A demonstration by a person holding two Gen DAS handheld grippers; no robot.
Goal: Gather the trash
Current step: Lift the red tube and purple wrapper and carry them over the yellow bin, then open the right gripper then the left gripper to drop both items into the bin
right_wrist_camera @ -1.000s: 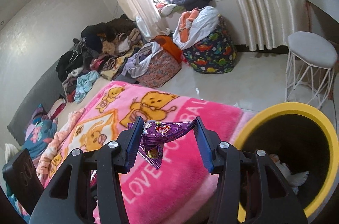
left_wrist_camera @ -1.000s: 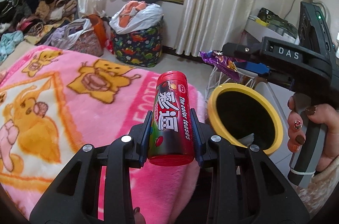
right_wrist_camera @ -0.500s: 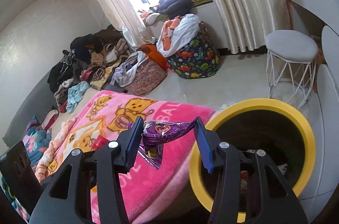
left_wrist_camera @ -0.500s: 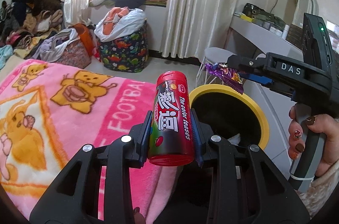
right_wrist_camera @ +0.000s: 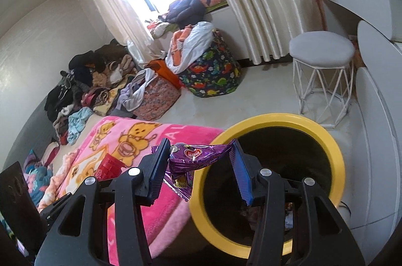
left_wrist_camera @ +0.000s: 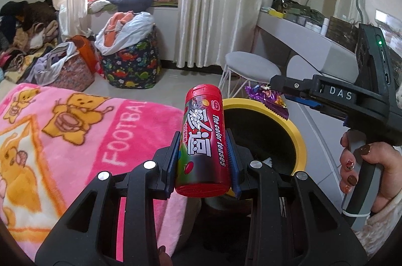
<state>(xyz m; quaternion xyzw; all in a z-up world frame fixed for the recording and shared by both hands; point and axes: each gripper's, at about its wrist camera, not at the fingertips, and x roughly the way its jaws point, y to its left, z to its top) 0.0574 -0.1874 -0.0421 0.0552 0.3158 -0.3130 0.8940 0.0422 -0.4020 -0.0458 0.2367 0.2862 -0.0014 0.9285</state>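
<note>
Since a second ago, both grippers had moved off the pink blanket [left_wrist_camera: 75, 140] and closer to the yellow bin [right_wrist_camera: 336, 160]. The bin looked bigger in both views, and the purple wrapper [right_wrist_camera: 198, 158] now hung over the bin's near rim.

The yellow bin was round and dark inside. A few bits of trash lay at the bottom, and a white scrap [left_wrist_camera: 268, 161] showed down there too. What the other bits were was too dark to tell. Farther back, a dinosaur-print basket [left_wrist_camera: 130, 67] was heaped with orange and white clothes, and a flowery basket [right_wrist_camera: 155, 97] beside it was full of clothes as well.

The right hand [left_wrist_camera: 366, 175] was wrapped around its gripper's handle, with dark painted nails showing. It held the right gripper [right_wrist_camera: 198, 160] out level over the bin's edge. The left gripper [left_wrist_camera: 202, 160] pointed forward, right at the spot where the blanket met the bin.

The left gripper was squeezed tight on a red candy tube [left_wrist_camera: 203, 142], which stood upright between its fingers. The right gripper was pinching the two ends of the crinkly purple wrapper, and part of the wrapper drooped down below.
</note>
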